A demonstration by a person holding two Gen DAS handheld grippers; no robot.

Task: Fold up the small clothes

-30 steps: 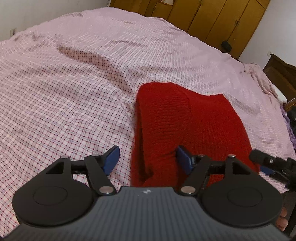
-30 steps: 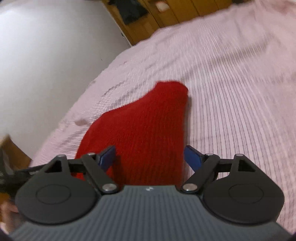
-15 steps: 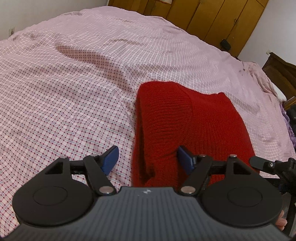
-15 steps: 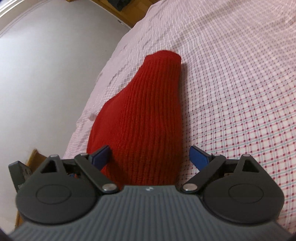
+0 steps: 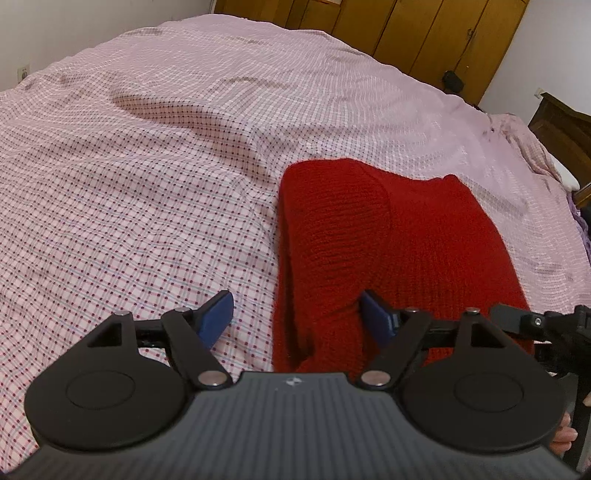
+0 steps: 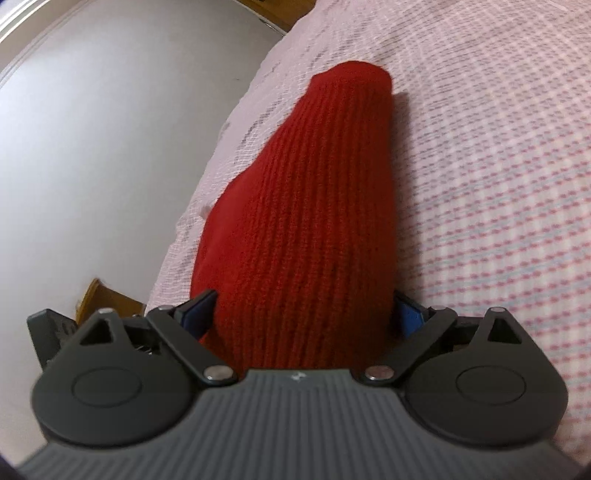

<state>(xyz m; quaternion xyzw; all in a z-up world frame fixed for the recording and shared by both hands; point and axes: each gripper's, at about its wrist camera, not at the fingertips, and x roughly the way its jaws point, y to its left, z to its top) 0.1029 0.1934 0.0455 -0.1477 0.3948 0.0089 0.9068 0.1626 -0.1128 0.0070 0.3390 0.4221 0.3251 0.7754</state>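
A folded red knit garment [image 5: 406,229] lies on the bed, thick along its left fold. My left gripper [image 5: 295,306] straddles the garment's near left corner and its jaws are opening. One pad [image 5: 218,314] rests over the bedsheet, apart from the knit, while the other sits against the cloth. In the right wrist view the red knit garment [image 6: 314,184] runs away from me. The right gripper [image 6: 304,306] stands wide open around the garment's near end, and the knit fills the gap. Part of the right gripper [image 5: 517,321] shows at the left view's right edge.
A pink checked bedsheet [image 5: 147,184] covers the wide bed, with a long crease at the far left. Wooden wardrobes [image 5: 424,33] stand beyond it, and dark wooden furniture [image 5: 561,129] is at the right. The bed's edge [image 6: 207,177] runs close along the garment's left side.
The right gripper has come down and closer to the garment, and its jaws have spread wider around the near end. The left gripper has stayed in place, with its jaws a little wider.
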